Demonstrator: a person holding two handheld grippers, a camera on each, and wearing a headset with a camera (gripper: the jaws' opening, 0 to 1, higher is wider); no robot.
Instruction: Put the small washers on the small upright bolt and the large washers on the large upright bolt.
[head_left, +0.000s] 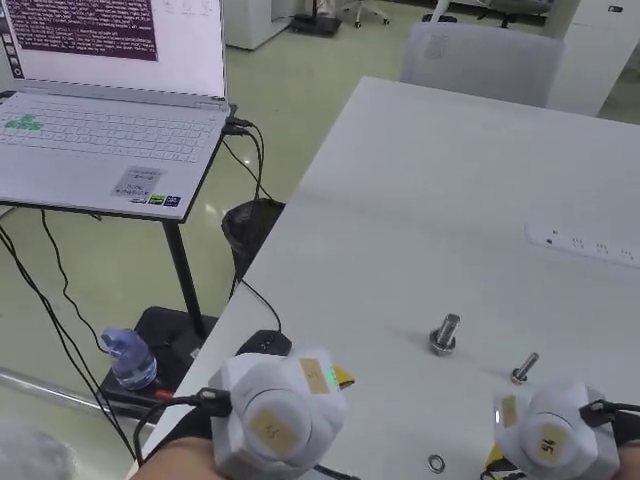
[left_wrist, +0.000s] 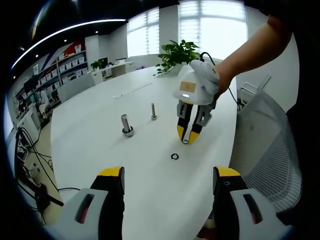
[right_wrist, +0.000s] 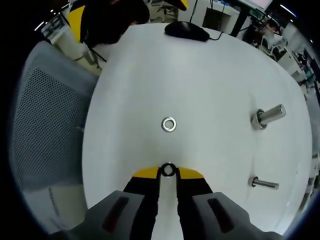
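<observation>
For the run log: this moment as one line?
right tool: shut on held washer | left tool: open | loose washer: on table | large bolt, small bolt: upright

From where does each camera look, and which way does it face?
Head view: above the table, facing down and forward; both gripper housings show at the bottom.
Left gripper view: low over the table, facing across it along the open left gripper toward the right gripper and the person's arm.
Right gripper view: facing down at the table; right gripper shut on a washer.
Shared: large bolt, small bolt, loose washer.
</observation>
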